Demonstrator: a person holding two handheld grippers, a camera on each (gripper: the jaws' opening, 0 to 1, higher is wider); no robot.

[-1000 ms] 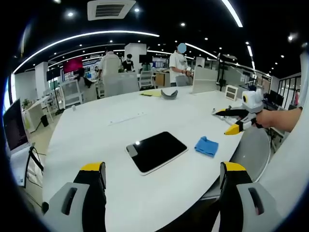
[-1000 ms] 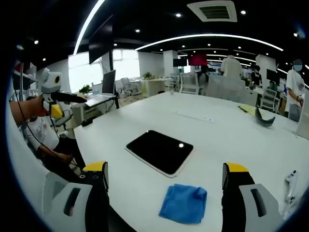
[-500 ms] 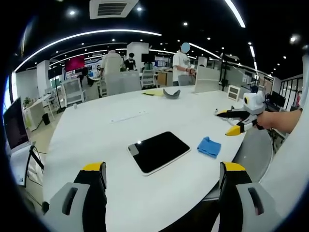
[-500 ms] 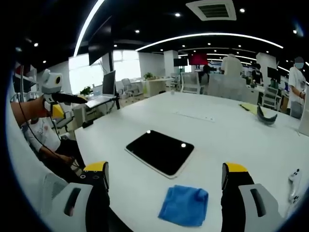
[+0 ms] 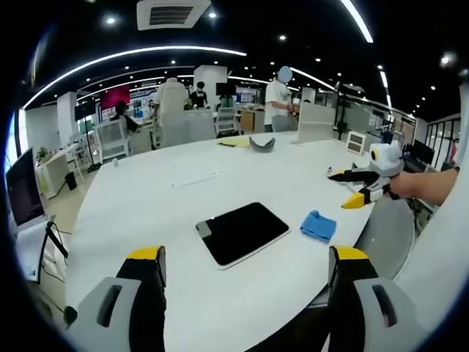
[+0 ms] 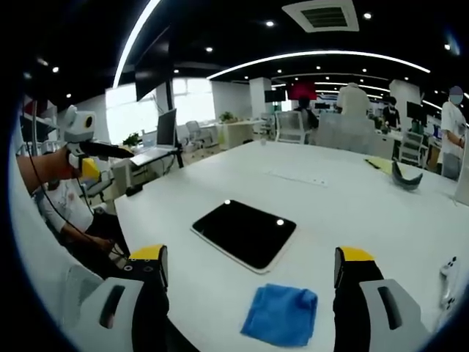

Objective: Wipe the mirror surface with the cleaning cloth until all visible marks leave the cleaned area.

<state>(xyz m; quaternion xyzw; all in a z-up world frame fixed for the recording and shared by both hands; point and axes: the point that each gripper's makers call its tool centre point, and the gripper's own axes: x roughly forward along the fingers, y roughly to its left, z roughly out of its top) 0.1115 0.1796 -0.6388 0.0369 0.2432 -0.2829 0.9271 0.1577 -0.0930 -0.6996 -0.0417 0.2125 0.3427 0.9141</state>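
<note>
Mirror (image 6: 245, 233) lies flat near the edge of the white table (image 6: 344, 205), cloth (image 6: 280, 315) folded just beside it, apart. Our right gripper (image 6: 249, 273) hangs above the cloth, jaws wide, empty, likeliest for pickup. Left gripper (image 5: 246, 268) held off, jaws wide, empty.

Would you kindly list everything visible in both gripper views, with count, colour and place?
mirror: one, dark, white-edged, flat mid-table
cleaning cloth: one, blue, crumpled on table beside mirror, near the right gripper
table: one, white, large
curved dark object: one, grey, far table edge
yellow sheet: one, beside curved object
laptop: one, on a desk beyond the table
people: several, standing in background
left gripper: one, grey with yellow tips, open, above near table edge
right gripper: one, same colours, open, cloth between its jaws' line
</note>
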